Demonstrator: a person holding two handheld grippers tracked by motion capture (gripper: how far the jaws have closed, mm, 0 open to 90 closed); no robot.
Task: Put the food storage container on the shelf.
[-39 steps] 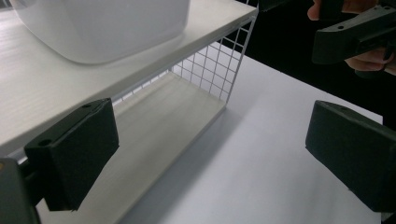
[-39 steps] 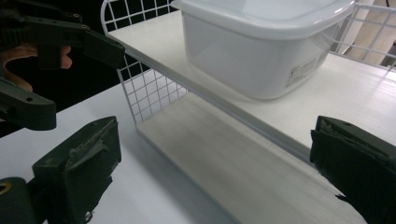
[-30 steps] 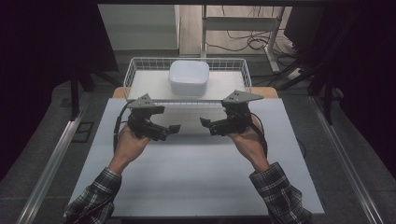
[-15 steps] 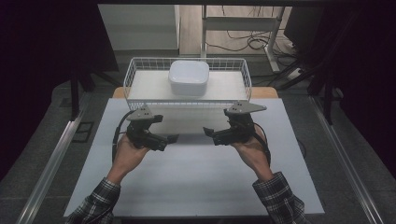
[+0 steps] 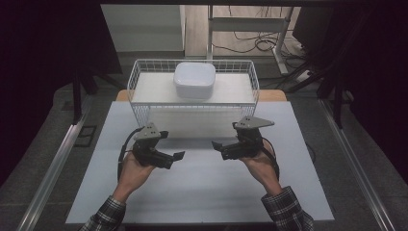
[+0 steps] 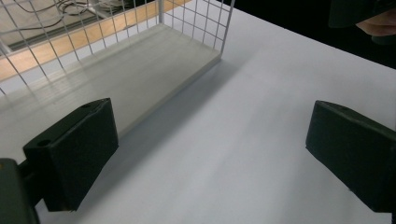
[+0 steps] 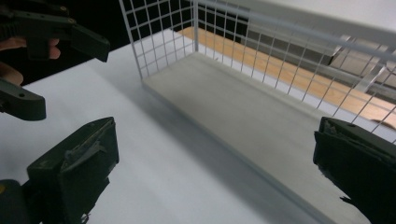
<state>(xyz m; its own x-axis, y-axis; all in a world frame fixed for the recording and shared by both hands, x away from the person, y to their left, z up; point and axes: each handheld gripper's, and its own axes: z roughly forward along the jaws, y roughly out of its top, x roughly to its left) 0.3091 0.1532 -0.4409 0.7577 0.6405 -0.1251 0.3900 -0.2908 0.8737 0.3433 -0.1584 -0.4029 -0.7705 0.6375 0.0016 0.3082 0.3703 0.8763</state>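
My left gripper (image 5: 174,148) is held above the white table (image 5: 202,192) at left of centre, jaws wide apart and pointing right with nothing between them. My right gripper (image 5: 219,148) faces it from the right, also open and empty. A white wire basket (image 5: 142,91) stands at the table's far edge with a white lidded box (image 5: 194,80) inside. The left gripper view looks past my left gripper (image 6: 210,158) at the basket's near corner (image 6: 224,32). In the right gripper view, my right gripper (image 7: 215,172) frames the basket's floor (image 7: 243,102), with the left gripper (image 7: 58,72) at upper left.
Wooden table edge (image 5: 274,95) shows behind the basket. Metal rails (image 5: 53,168) run along both sides of the table. A desk frame and cables (image 5: 250,43) stand on the floor beyond. Bare white tabletop lies between the hands and the basket.
Both hands have drawn back from the basket toward the near side of the table. The jaws of both grippers stay apart.
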